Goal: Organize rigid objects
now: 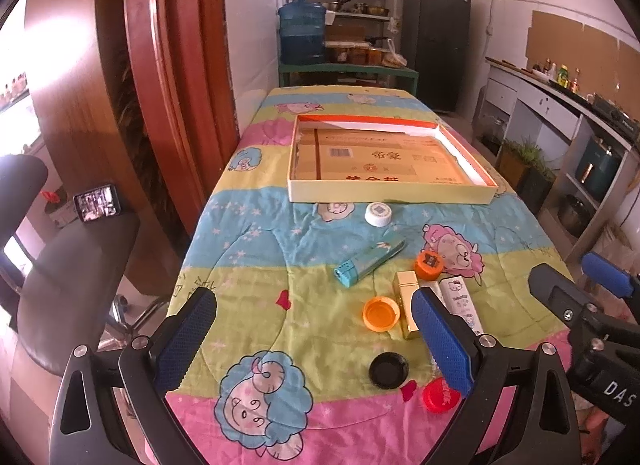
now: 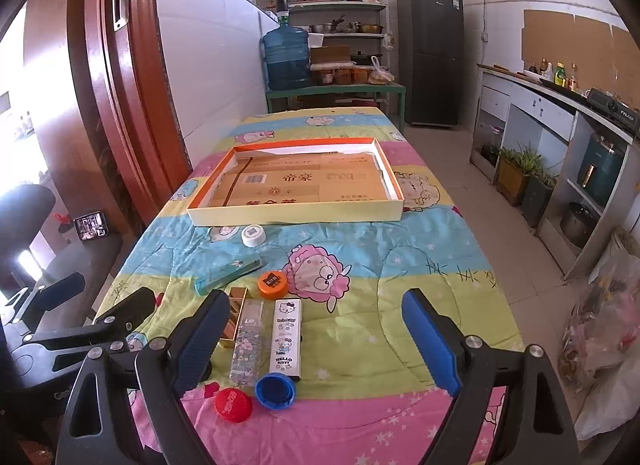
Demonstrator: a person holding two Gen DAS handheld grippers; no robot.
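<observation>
A shallow cardboard-lined box (image 1: 392, 195) (image 2: 296, 213) lies open on the quilt. In front of it are a white cap (image 1: 378, 214), a teal lighter (image 1: 368, 261), a closed orange cap (image 1: 429, 264), an upturned orange cap (image 1: 381, 313), a gold lighter (image 1: 408, 305), a Hello Kitty lighter (image 2: 286, 337), a glittery clear lighter (image 2: 250, 341), a black cap (image 1: 388, 370), a red cap (image 2: 233, 405) and a blue cap (image 2: 275, 385). My left gripper (image 1: 316, 341) hovers open above the caps. My right gripper (image 2: 316, 345) hovers open beside the lighters, holding nothing.
The cartoon-print quilt (image 2: 400, 305) covers the whole table. A dark chair (image 1: 72, 265) with a phone (image 1: 97, 202) on it stands to the left by the wooden door. Kitchen counters and potted plants (image 2: 520, 173) line the right side. A bag (image 2: 600, 325) sits by the table's right edge.
</observation>
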